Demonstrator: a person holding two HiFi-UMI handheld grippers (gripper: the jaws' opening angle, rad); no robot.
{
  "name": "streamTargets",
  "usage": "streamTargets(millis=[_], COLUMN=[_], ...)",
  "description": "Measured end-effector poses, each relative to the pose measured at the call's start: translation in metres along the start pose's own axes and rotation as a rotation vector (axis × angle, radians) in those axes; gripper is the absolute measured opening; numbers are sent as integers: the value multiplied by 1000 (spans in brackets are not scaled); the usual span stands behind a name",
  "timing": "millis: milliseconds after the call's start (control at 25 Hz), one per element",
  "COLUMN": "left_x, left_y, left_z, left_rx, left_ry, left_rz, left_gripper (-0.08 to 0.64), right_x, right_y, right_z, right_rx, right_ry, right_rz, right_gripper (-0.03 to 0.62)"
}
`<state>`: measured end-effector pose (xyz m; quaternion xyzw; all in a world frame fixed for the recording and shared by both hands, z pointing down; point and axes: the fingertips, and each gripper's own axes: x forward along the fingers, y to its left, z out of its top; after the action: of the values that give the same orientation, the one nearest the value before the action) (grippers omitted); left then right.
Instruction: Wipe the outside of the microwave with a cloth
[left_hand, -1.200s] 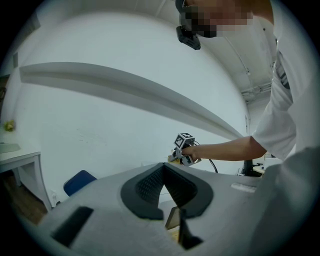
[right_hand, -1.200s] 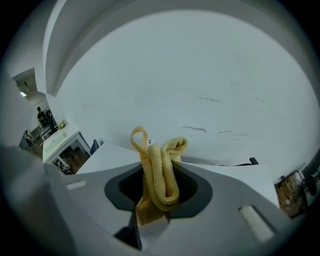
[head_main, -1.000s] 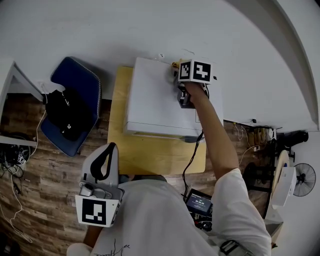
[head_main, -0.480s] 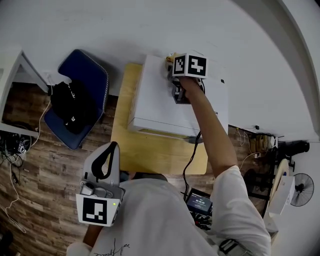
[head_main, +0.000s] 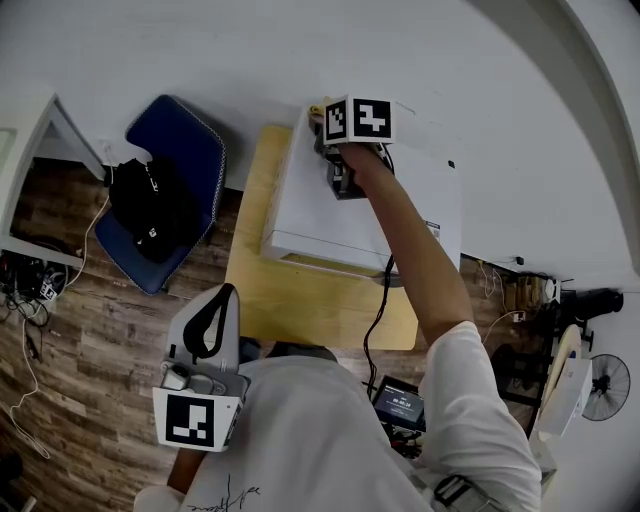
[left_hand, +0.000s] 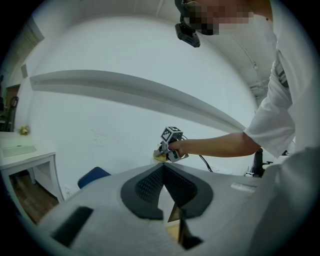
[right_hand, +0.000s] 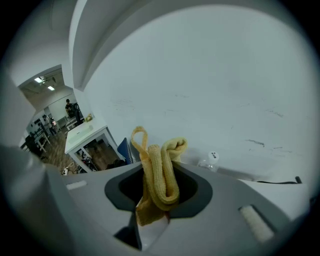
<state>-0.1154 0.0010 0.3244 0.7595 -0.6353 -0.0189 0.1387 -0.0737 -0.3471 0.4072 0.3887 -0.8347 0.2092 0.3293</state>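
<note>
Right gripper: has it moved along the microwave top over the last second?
Yes. The right gripper slid left across the microwave top, toward its back left corner.

A black bag (head_main: 150, 215) lies on a blue chair (head_main: 188, 145).

Most of cloth (head_main: 317, 108) hidden behind R gripper (head_main: 325, 125), head view
</note>
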Motion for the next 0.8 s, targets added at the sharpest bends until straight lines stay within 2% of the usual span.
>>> streamTargets(millis=[120,280,360,560,800], left_x=[-2,-1,0,10,25], left_y=[-2,-6,-9,-20,-39], left_z=[-4,-9,-10,-7,-9], left_rx=[42,54,59,75,97], left_ry=[21,28,21,25,50], left_rz=[-13,-30,-45,-93,-171], left_gripper=[-9,-9,-9,-9,-9], right_x=[2,-10,-19,-50,-89], right_y=[19,49,57,43,-6], right_z=[0,1,3,11,10], right_rx=[-37,-9,-3,29,98], right_ry=[6,-14,-35,-94,-140], right_rz=[59,230,277,296,243], right_gripper=[121,121,121,121,123])
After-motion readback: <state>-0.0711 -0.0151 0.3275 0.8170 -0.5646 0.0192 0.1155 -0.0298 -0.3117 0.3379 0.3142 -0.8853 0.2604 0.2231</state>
